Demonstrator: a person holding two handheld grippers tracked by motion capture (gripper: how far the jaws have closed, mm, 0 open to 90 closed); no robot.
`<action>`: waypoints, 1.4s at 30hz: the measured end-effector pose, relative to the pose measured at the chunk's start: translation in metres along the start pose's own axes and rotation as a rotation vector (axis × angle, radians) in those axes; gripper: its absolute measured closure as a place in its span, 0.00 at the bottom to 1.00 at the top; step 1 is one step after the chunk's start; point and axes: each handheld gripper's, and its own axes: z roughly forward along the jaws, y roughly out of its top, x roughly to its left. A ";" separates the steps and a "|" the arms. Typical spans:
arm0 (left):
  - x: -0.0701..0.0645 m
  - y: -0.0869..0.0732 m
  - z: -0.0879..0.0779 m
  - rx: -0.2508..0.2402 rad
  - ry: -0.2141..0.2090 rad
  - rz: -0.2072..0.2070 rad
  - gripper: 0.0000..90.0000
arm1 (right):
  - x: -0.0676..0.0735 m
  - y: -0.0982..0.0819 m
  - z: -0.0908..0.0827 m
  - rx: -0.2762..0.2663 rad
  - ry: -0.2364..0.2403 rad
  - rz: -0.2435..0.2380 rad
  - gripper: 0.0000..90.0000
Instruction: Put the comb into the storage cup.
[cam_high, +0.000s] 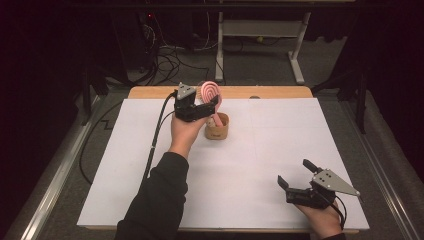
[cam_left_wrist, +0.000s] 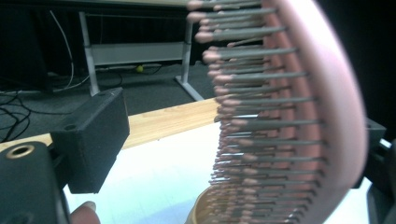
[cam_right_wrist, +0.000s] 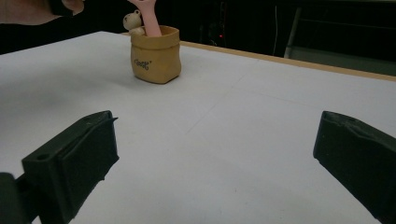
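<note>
- Cup (cam_high: 216, 128) stands near the table's (cam_high: 150, 200) far edge, left of middle; bare surface all around
- Left gripper (cam_high: 202, 107) spread beside the brush (cam_high: 210, 92), which stands in the cup; contact hard to tell
- Right gripper (cam_high: 295, 180) wide apart, holding nothing, near the right front corner
- Brush handle partly hidden in the cup

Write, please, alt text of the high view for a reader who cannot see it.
The left gripper stands at a pink round hairbrush whose handle is in a small tan pouch-shaped holder on the white table. The right gripper waits near the front right corner with its jaws wide apart.
</note>
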 end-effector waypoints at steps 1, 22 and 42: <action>0.001 0.000 0.000 0.004 0.005 -0.004 0.12 | 0.000 0.000 0.000 -0.001 0.000 0.000 0.00; 0.005 -0.003 -0.002 0.051 0.000 0.006 0.00 | 0.001 -0.001 0.001 0.006 0.004 -0.006 0.00; 0.015 -0.022 -0.012 0.060 -0.003 0.023 0.00 | 0.003 -0.001 0.002 0.011 0.003 -0.019 0.00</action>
